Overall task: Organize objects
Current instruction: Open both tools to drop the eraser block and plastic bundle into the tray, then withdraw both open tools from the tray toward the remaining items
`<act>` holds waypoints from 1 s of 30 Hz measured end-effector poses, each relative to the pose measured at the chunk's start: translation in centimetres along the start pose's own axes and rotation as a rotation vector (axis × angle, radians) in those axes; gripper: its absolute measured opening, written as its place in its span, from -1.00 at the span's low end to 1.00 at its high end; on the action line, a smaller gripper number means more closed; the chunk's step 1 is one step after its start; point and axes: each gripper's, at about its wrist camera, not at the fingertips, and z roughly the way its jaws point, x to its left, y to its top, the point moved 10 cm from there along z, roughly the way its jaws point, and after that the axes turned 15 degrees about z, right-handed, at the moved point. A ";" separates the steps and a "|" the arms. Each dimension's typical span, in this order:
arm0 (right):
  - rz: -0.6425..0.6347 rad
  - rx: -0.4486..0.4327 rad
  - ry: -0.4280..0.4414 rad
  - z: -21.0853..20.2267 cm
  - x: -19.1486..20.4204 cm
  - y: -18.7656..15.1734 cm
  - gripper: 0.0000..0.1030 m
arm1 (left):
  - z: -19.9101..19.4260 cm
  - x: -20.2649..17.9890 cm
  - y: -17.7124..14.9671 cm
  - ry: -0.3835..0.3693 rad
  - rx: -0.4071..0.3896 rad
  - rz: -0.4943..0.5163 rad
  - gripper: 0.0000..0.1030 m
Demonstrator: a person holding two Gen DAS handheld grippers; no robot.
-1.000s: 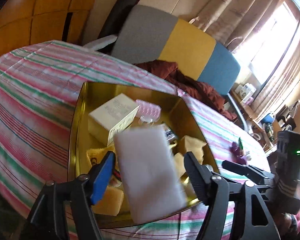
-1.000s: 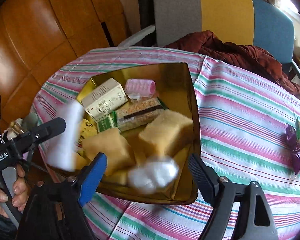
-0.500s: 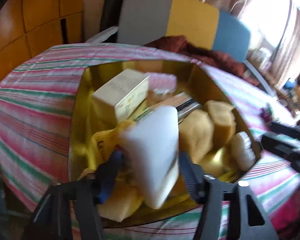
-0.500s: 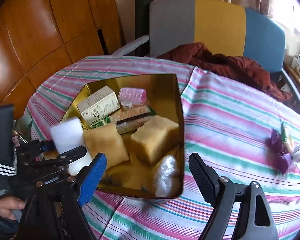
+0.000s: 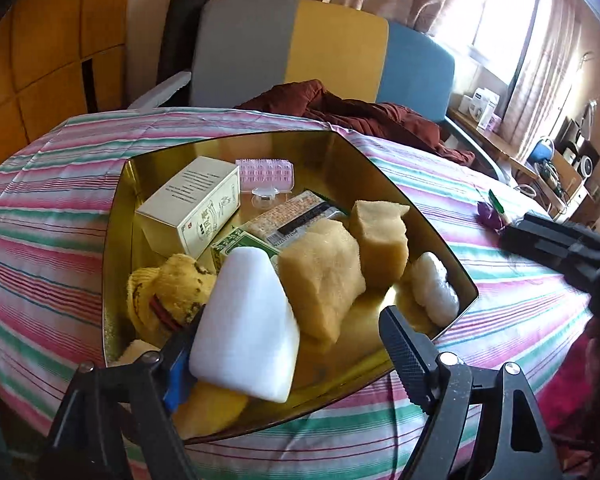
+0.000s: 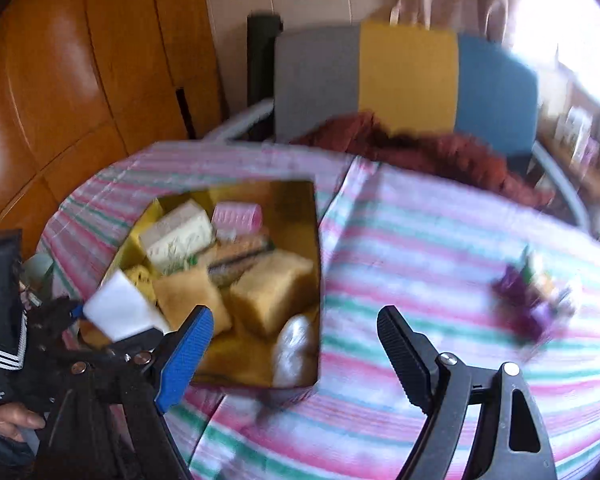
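- Our left gripper [image 5: 292, 344] has its jaws opening over the near end of the gold tin [image 5: 116, 216]; the white foam block [image 5: 246, 320], smooth and wedge-shaped, leans against the blue finger while the black ribbed finger stands clear of it.
- The white foam block sits in the tin's near corner, resting on a fuzzy yellow plush toy [image 5: 168, 292].
- Beside it we see two porous tan sponges [image 5: 324, 276], a lumpy white cotton wad [image 5: 436, 284] and a cream carton [image 5: 192, 208], with a pink bristly roller [image 5: 265, 169] at the back.
- The tin's shiny walls stand on a striped pink and green tablecloth [image 5: 48, 216].
- Our right gripper [image 6: 292, 344] is spread wide with nothing between its fingers, above the cloth beside the tin; this view is blurred.
- A crumpled purple wrapper [image 6: 528, 300] lies well apart on the cloth.
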 end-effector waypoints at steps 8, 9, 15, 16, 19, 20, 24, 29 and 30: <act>-0.013 -0.240 -0.072 -3.5 -0.6 2.4 1.00 | -2.8 3.8 1.6 0.143 -0.096 -0.048 0.74; -0.017 -0.166 -0.054 -2.3 -0.4 1.5 0.97 | -3.3 4.4 1.7 0.155 -0.108 -0.059 0.74; -0.035 0.008 -0.033 1.1 0.5 -1.5 0.77 | -5.2 6.9 2.1 0.215 -0.151 -0.111 0.77; -0.048 0.025 -0.027 1.3 0.7 -1.9 0.77 | -5.4 6.9 2.2 0.217 -0.152 -0.115 0.77; -0.038 0.067 0.008 1.6 0.7 -2.9 0.78 | -6.0 6.3 2.7 0.227 -0.157 -0.097 0.78; -0.038 0.075 0.009 1.8 0.6 -3.1 0.78 | -6.1 5.9 2.9 0.229 -0.159 -0.087 0.79; -0.036 0.076 -0.009 2.0 -0.4 -3.0 0.89 | -6.2 4.1 3.5 0.231 -0.154 -0.036 0.81; -0.031 0.041 -0.070 1.7 -2.8 -1.5 0.91 | -5.8 2.2 3.9 0.227 -0.140 0.006 0.81; -0.032 0.035 -0.088 1.6 -3.4 -1.1 0.91 | -5.6 1.9 3.9 0.229 -0.135 0.017 0.81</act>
